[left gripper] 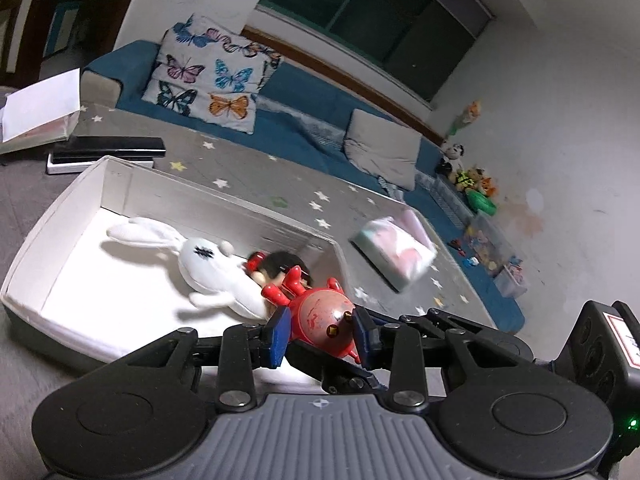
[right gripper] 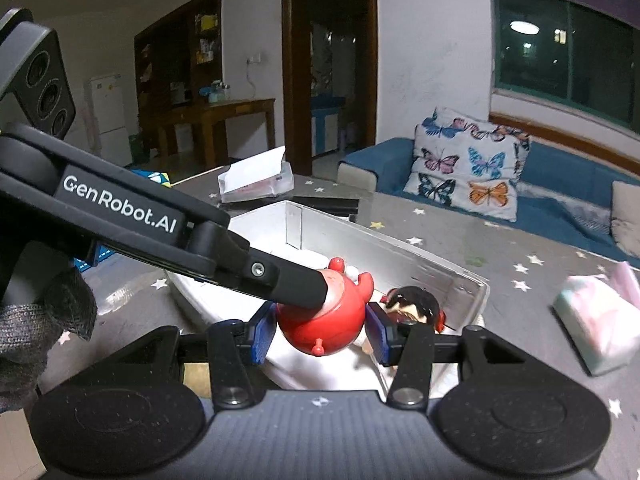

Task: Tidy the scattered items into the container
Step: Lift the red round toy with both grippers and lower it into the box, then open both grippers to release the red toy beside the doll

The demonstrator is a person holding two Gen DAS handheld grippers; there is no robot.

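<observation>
A red round pig toy (left gripper: 320, 316) sits between the blue pads of my left gripper (left gripper: 322, 330), which is shut on it over the near corner of the white box (left gripper: 120, 184). In the right wrist view the same red toy (right gripper: 324, 320) is also held between the blue pads of my right gripper (right gripper: 320, 334), and the left gripper's black finger lies across it. Inside the box lie a white plush rabbit (left gripper: 204, 264) and a dark-haired doll (left gripper: 280, 266), which also shows in the right wrist view (right gripper: 416, 304).
A pastel tissue pack (left gripper: 396, 250) lies on the grey star mat right of the box. Black flat boxes (left gripper: 108, 148) and a clear case with white paper (left gripper: 40, 116) sit beyond it. A blue sofa with a butterfly pillow (left gripper: 208, 76) and toys lines the far side.
</observation>
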